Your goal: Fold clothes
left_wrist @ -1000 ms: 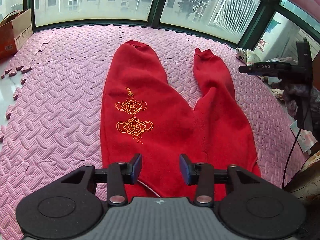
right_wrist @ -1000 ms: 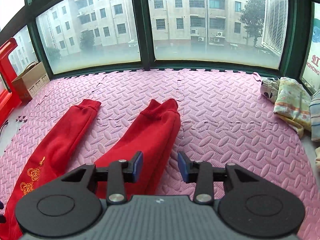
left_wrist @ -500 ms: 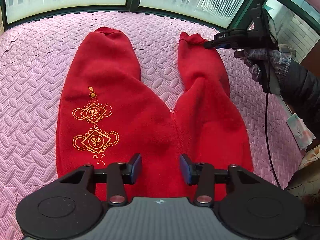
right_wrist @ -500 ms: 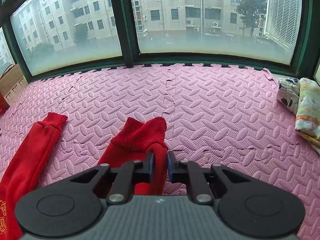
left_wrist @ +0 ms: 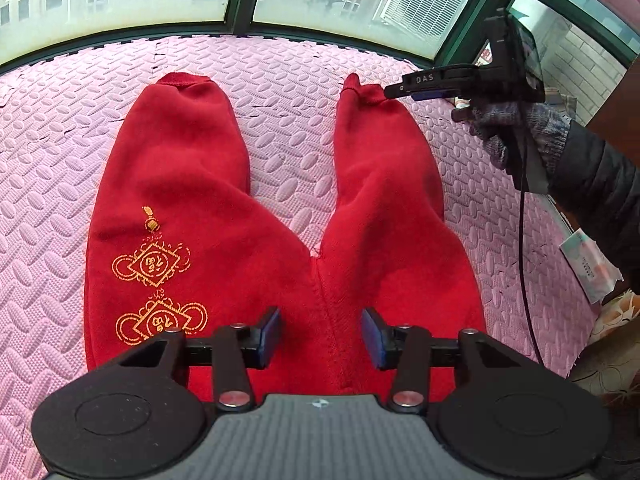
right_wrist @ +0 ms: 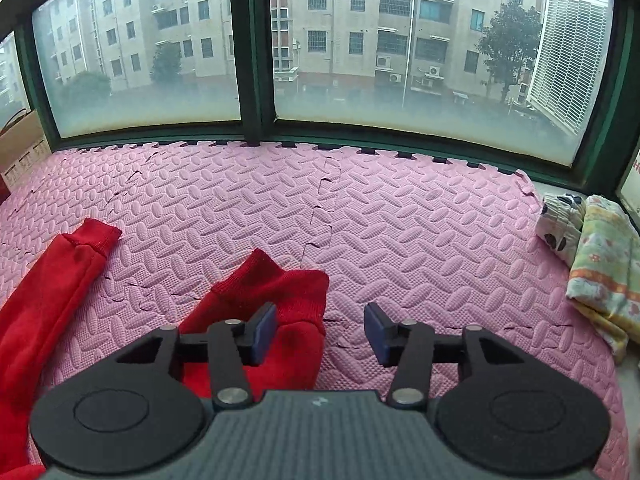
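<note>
— What changed just now?
— Half a second ago my right gripper (right_wrist: 320, 330) pinched the right cuff (right_wrist: 280, 284) of the red trousers (left_wrist: 240, 200); now its jaws gape, cuff released at eleven o'clock. My left gripper (left_wrist: 320, 334) hangs open over the waist.
— So?
— Trousers lie flat, unfolded, on the pink mat (left_wrist: 48, 160).
— Containers?
— A cardboard box (right_wrist: 20, 148) at ten o'clock; contents hidden.

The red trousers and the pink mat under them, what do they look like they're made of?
The red trousers look like soft fleece or brushed knit: matte, fuzzy surface, ribbed cuffs, gold embroidery-like motifs. The pink mat looks like foam puzzle tiles: interlocking toothed seams and an embossed oval pattern. Neither can be confirmed by sight alone.
</note>
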{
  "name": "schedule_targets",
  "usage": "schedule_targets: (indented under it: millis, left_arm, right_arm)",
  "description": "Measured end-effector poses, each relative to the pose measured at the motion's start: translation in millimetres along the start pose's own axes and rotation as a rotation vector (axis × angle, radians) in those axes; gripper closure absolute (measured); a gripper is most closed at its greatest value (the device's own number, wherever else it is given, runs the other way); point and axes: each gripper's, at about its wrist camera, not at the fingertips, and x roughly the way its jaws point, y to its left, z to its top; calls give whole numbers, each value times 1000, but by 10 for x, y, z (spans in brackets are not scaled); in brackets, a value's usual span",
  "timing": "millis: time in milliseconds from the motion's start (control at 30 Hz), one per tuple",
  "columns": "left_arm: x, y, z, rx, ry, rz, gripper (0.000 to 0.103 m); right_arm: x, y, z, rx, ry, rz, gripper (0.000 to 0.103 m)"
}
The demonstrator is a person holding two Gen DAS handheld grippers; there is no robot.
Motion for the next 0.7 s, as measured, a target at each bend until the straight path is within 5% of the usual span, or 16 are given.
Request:
schedule_targets:
  millis: [267,500,700]
  left_arm:
    - [223,-168,309,60,-44,4,53]
    - [482,-209,382,88,-26,22,53]
    - [560,-193,382,94,-15,34,53]
  right_arm:
    - [141,-246,-171,27,40,-118,40]
    - [-57,-156,-93,-3,-23,-49,40]
    - [207,206,-43,-93,9,9,42]
